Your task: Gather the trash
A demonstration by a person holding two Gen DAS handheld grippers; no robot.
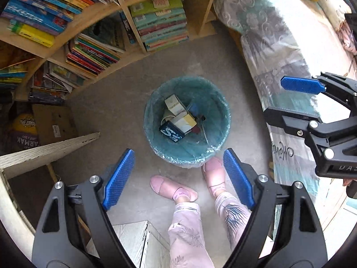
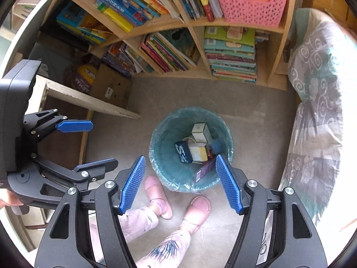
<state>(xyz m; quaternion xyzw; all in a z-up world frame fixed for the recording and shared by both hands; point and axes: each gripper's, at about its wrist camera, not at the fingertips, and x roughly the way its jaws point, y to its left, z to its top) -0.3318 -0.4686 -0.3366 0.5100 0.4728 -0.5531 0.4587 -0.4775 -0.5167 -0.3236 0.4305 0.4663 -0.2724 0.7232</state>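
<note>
Two grippers, both held above the floor: left gripper [image 1: 178, 178] spread wide, nothing between its blue pads; right gripper [image 2: 180, 183] likewise spread and empty; each shows at the edge of the other's view. One teal waste bin [image 1: 156, 138] with a clear liner, standing on the grey floor [image 1: 111, 102] directly below; inside it several small cartons [image 1: 185, 122], a dark blue packet [image 1: 171, 131] and a purple wrapper [image 2: 204, 169] leaning on the inner wall. Two pink slippers [image 1: 171, 188], the wearer's feet just beside the bin. Surroundings: wooden bookshelf [image 2: 196, 69] packed with books; pink basket [image 2: 250, 4] on an upper shelf; cardboard box [image 2: 111, 87] near the shelf; patterned bedcover [image 2: 316, 102] at right; white board edge [image 1: 44, 149] at left.
</note>
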